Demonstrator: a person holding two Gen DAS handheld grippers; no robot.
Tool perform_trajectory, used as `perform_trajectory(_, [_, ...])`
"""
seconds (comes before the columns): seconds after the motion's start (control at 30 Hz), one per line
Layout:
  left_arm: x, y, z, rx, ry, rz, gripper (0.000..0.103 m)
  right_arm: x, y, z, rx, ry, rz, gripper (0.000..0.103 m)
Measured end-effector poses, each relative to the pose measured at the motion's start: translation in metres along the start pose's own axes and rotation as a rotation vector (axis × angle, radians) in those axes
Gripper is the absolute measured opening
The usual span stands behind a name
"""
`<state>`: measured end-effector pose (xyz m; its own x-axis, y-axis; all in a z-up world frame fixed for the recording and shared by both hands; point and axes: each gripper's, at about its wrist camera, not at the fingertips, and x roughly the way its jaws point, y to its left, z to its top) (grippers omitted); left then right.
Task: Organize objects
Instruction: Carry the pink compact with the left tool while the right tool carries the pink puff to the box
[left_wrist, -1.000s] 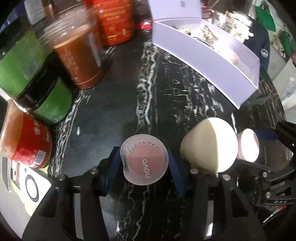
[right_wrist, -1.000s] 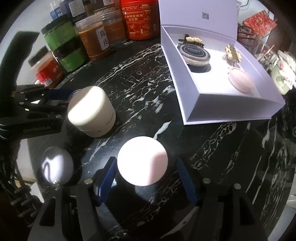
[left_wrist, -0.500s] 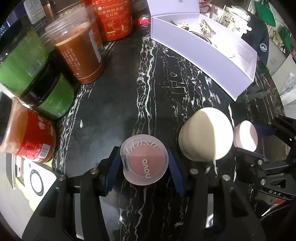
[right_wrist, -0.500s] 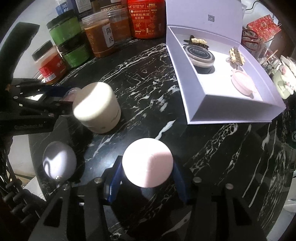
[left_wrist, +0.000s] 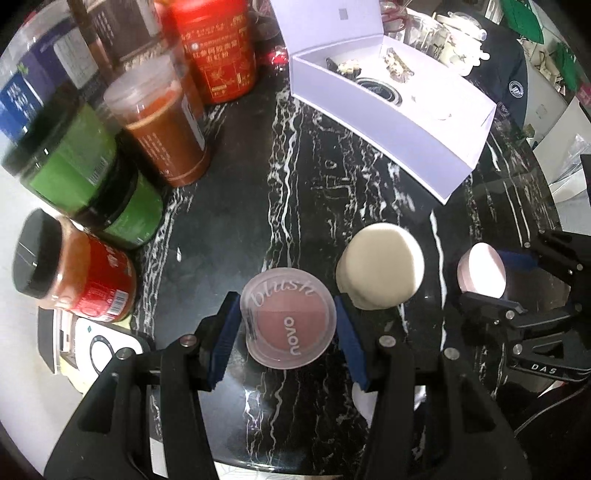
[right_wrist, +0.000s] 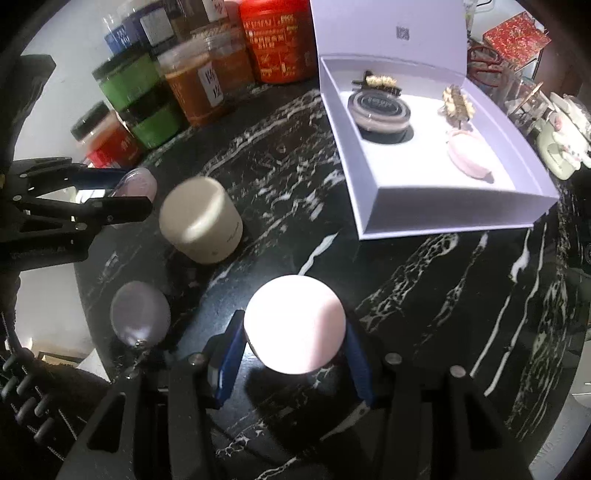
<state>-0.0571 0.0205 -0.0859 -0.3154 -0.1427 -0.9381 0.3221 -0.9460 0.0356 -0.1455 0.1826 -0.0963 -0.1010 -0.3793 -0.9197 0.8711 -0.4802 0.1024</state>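
Observation:
My left gripper (left_wrist: 288, 328) is shut on a round clear blush compact (left_wrist: 289, 324) with a pink pan, held above the black marble table (left_wrist: 258, 184). My right gripper (right_wrist: 295, 336) is shut on a pale pink round jar (right_wrist: 295, 325), also raised off the table. A cream jar (left_wrist: 380, 266) stands on the table between the two grippers. The open lilac box (right_wrist: 436, 192) lies at the back right and holds a black-lidded jar (right_wrist: 382, 110), hair clips and a pink puff (right_wrist: 467, 155).
Jars with green, red and brown contents (left_wrist: 159, 136) line the left and back edge. A lilac round object (right_wrist: 140, 314) lies near the table's front left edge in the right wrist view. A white device (left_wrist: 99, 347) sits off the table's left edge.
The right gripper's jaws closed onto the pink jar and lifted it. The left gripper rose with the blush compact, so the table looks farther away in both views.

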Motion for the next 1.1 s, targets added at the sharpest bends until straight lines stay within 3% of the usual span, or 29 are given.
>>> perform_trajectory(0.47, [-0.027,-0.028,0.024,0.072,-0.057,-0.008,0.050,-0.037,-0.014,-0.006,0.034,-0.054,-0.036,0.052])
perform_trajectory(1.1, [-0.026,-0.099,0.047,0.269,-0.080,-0.099,0.050,-0.064,-0.057,-0.043,0.201,-0.061,-0.129,0.052])
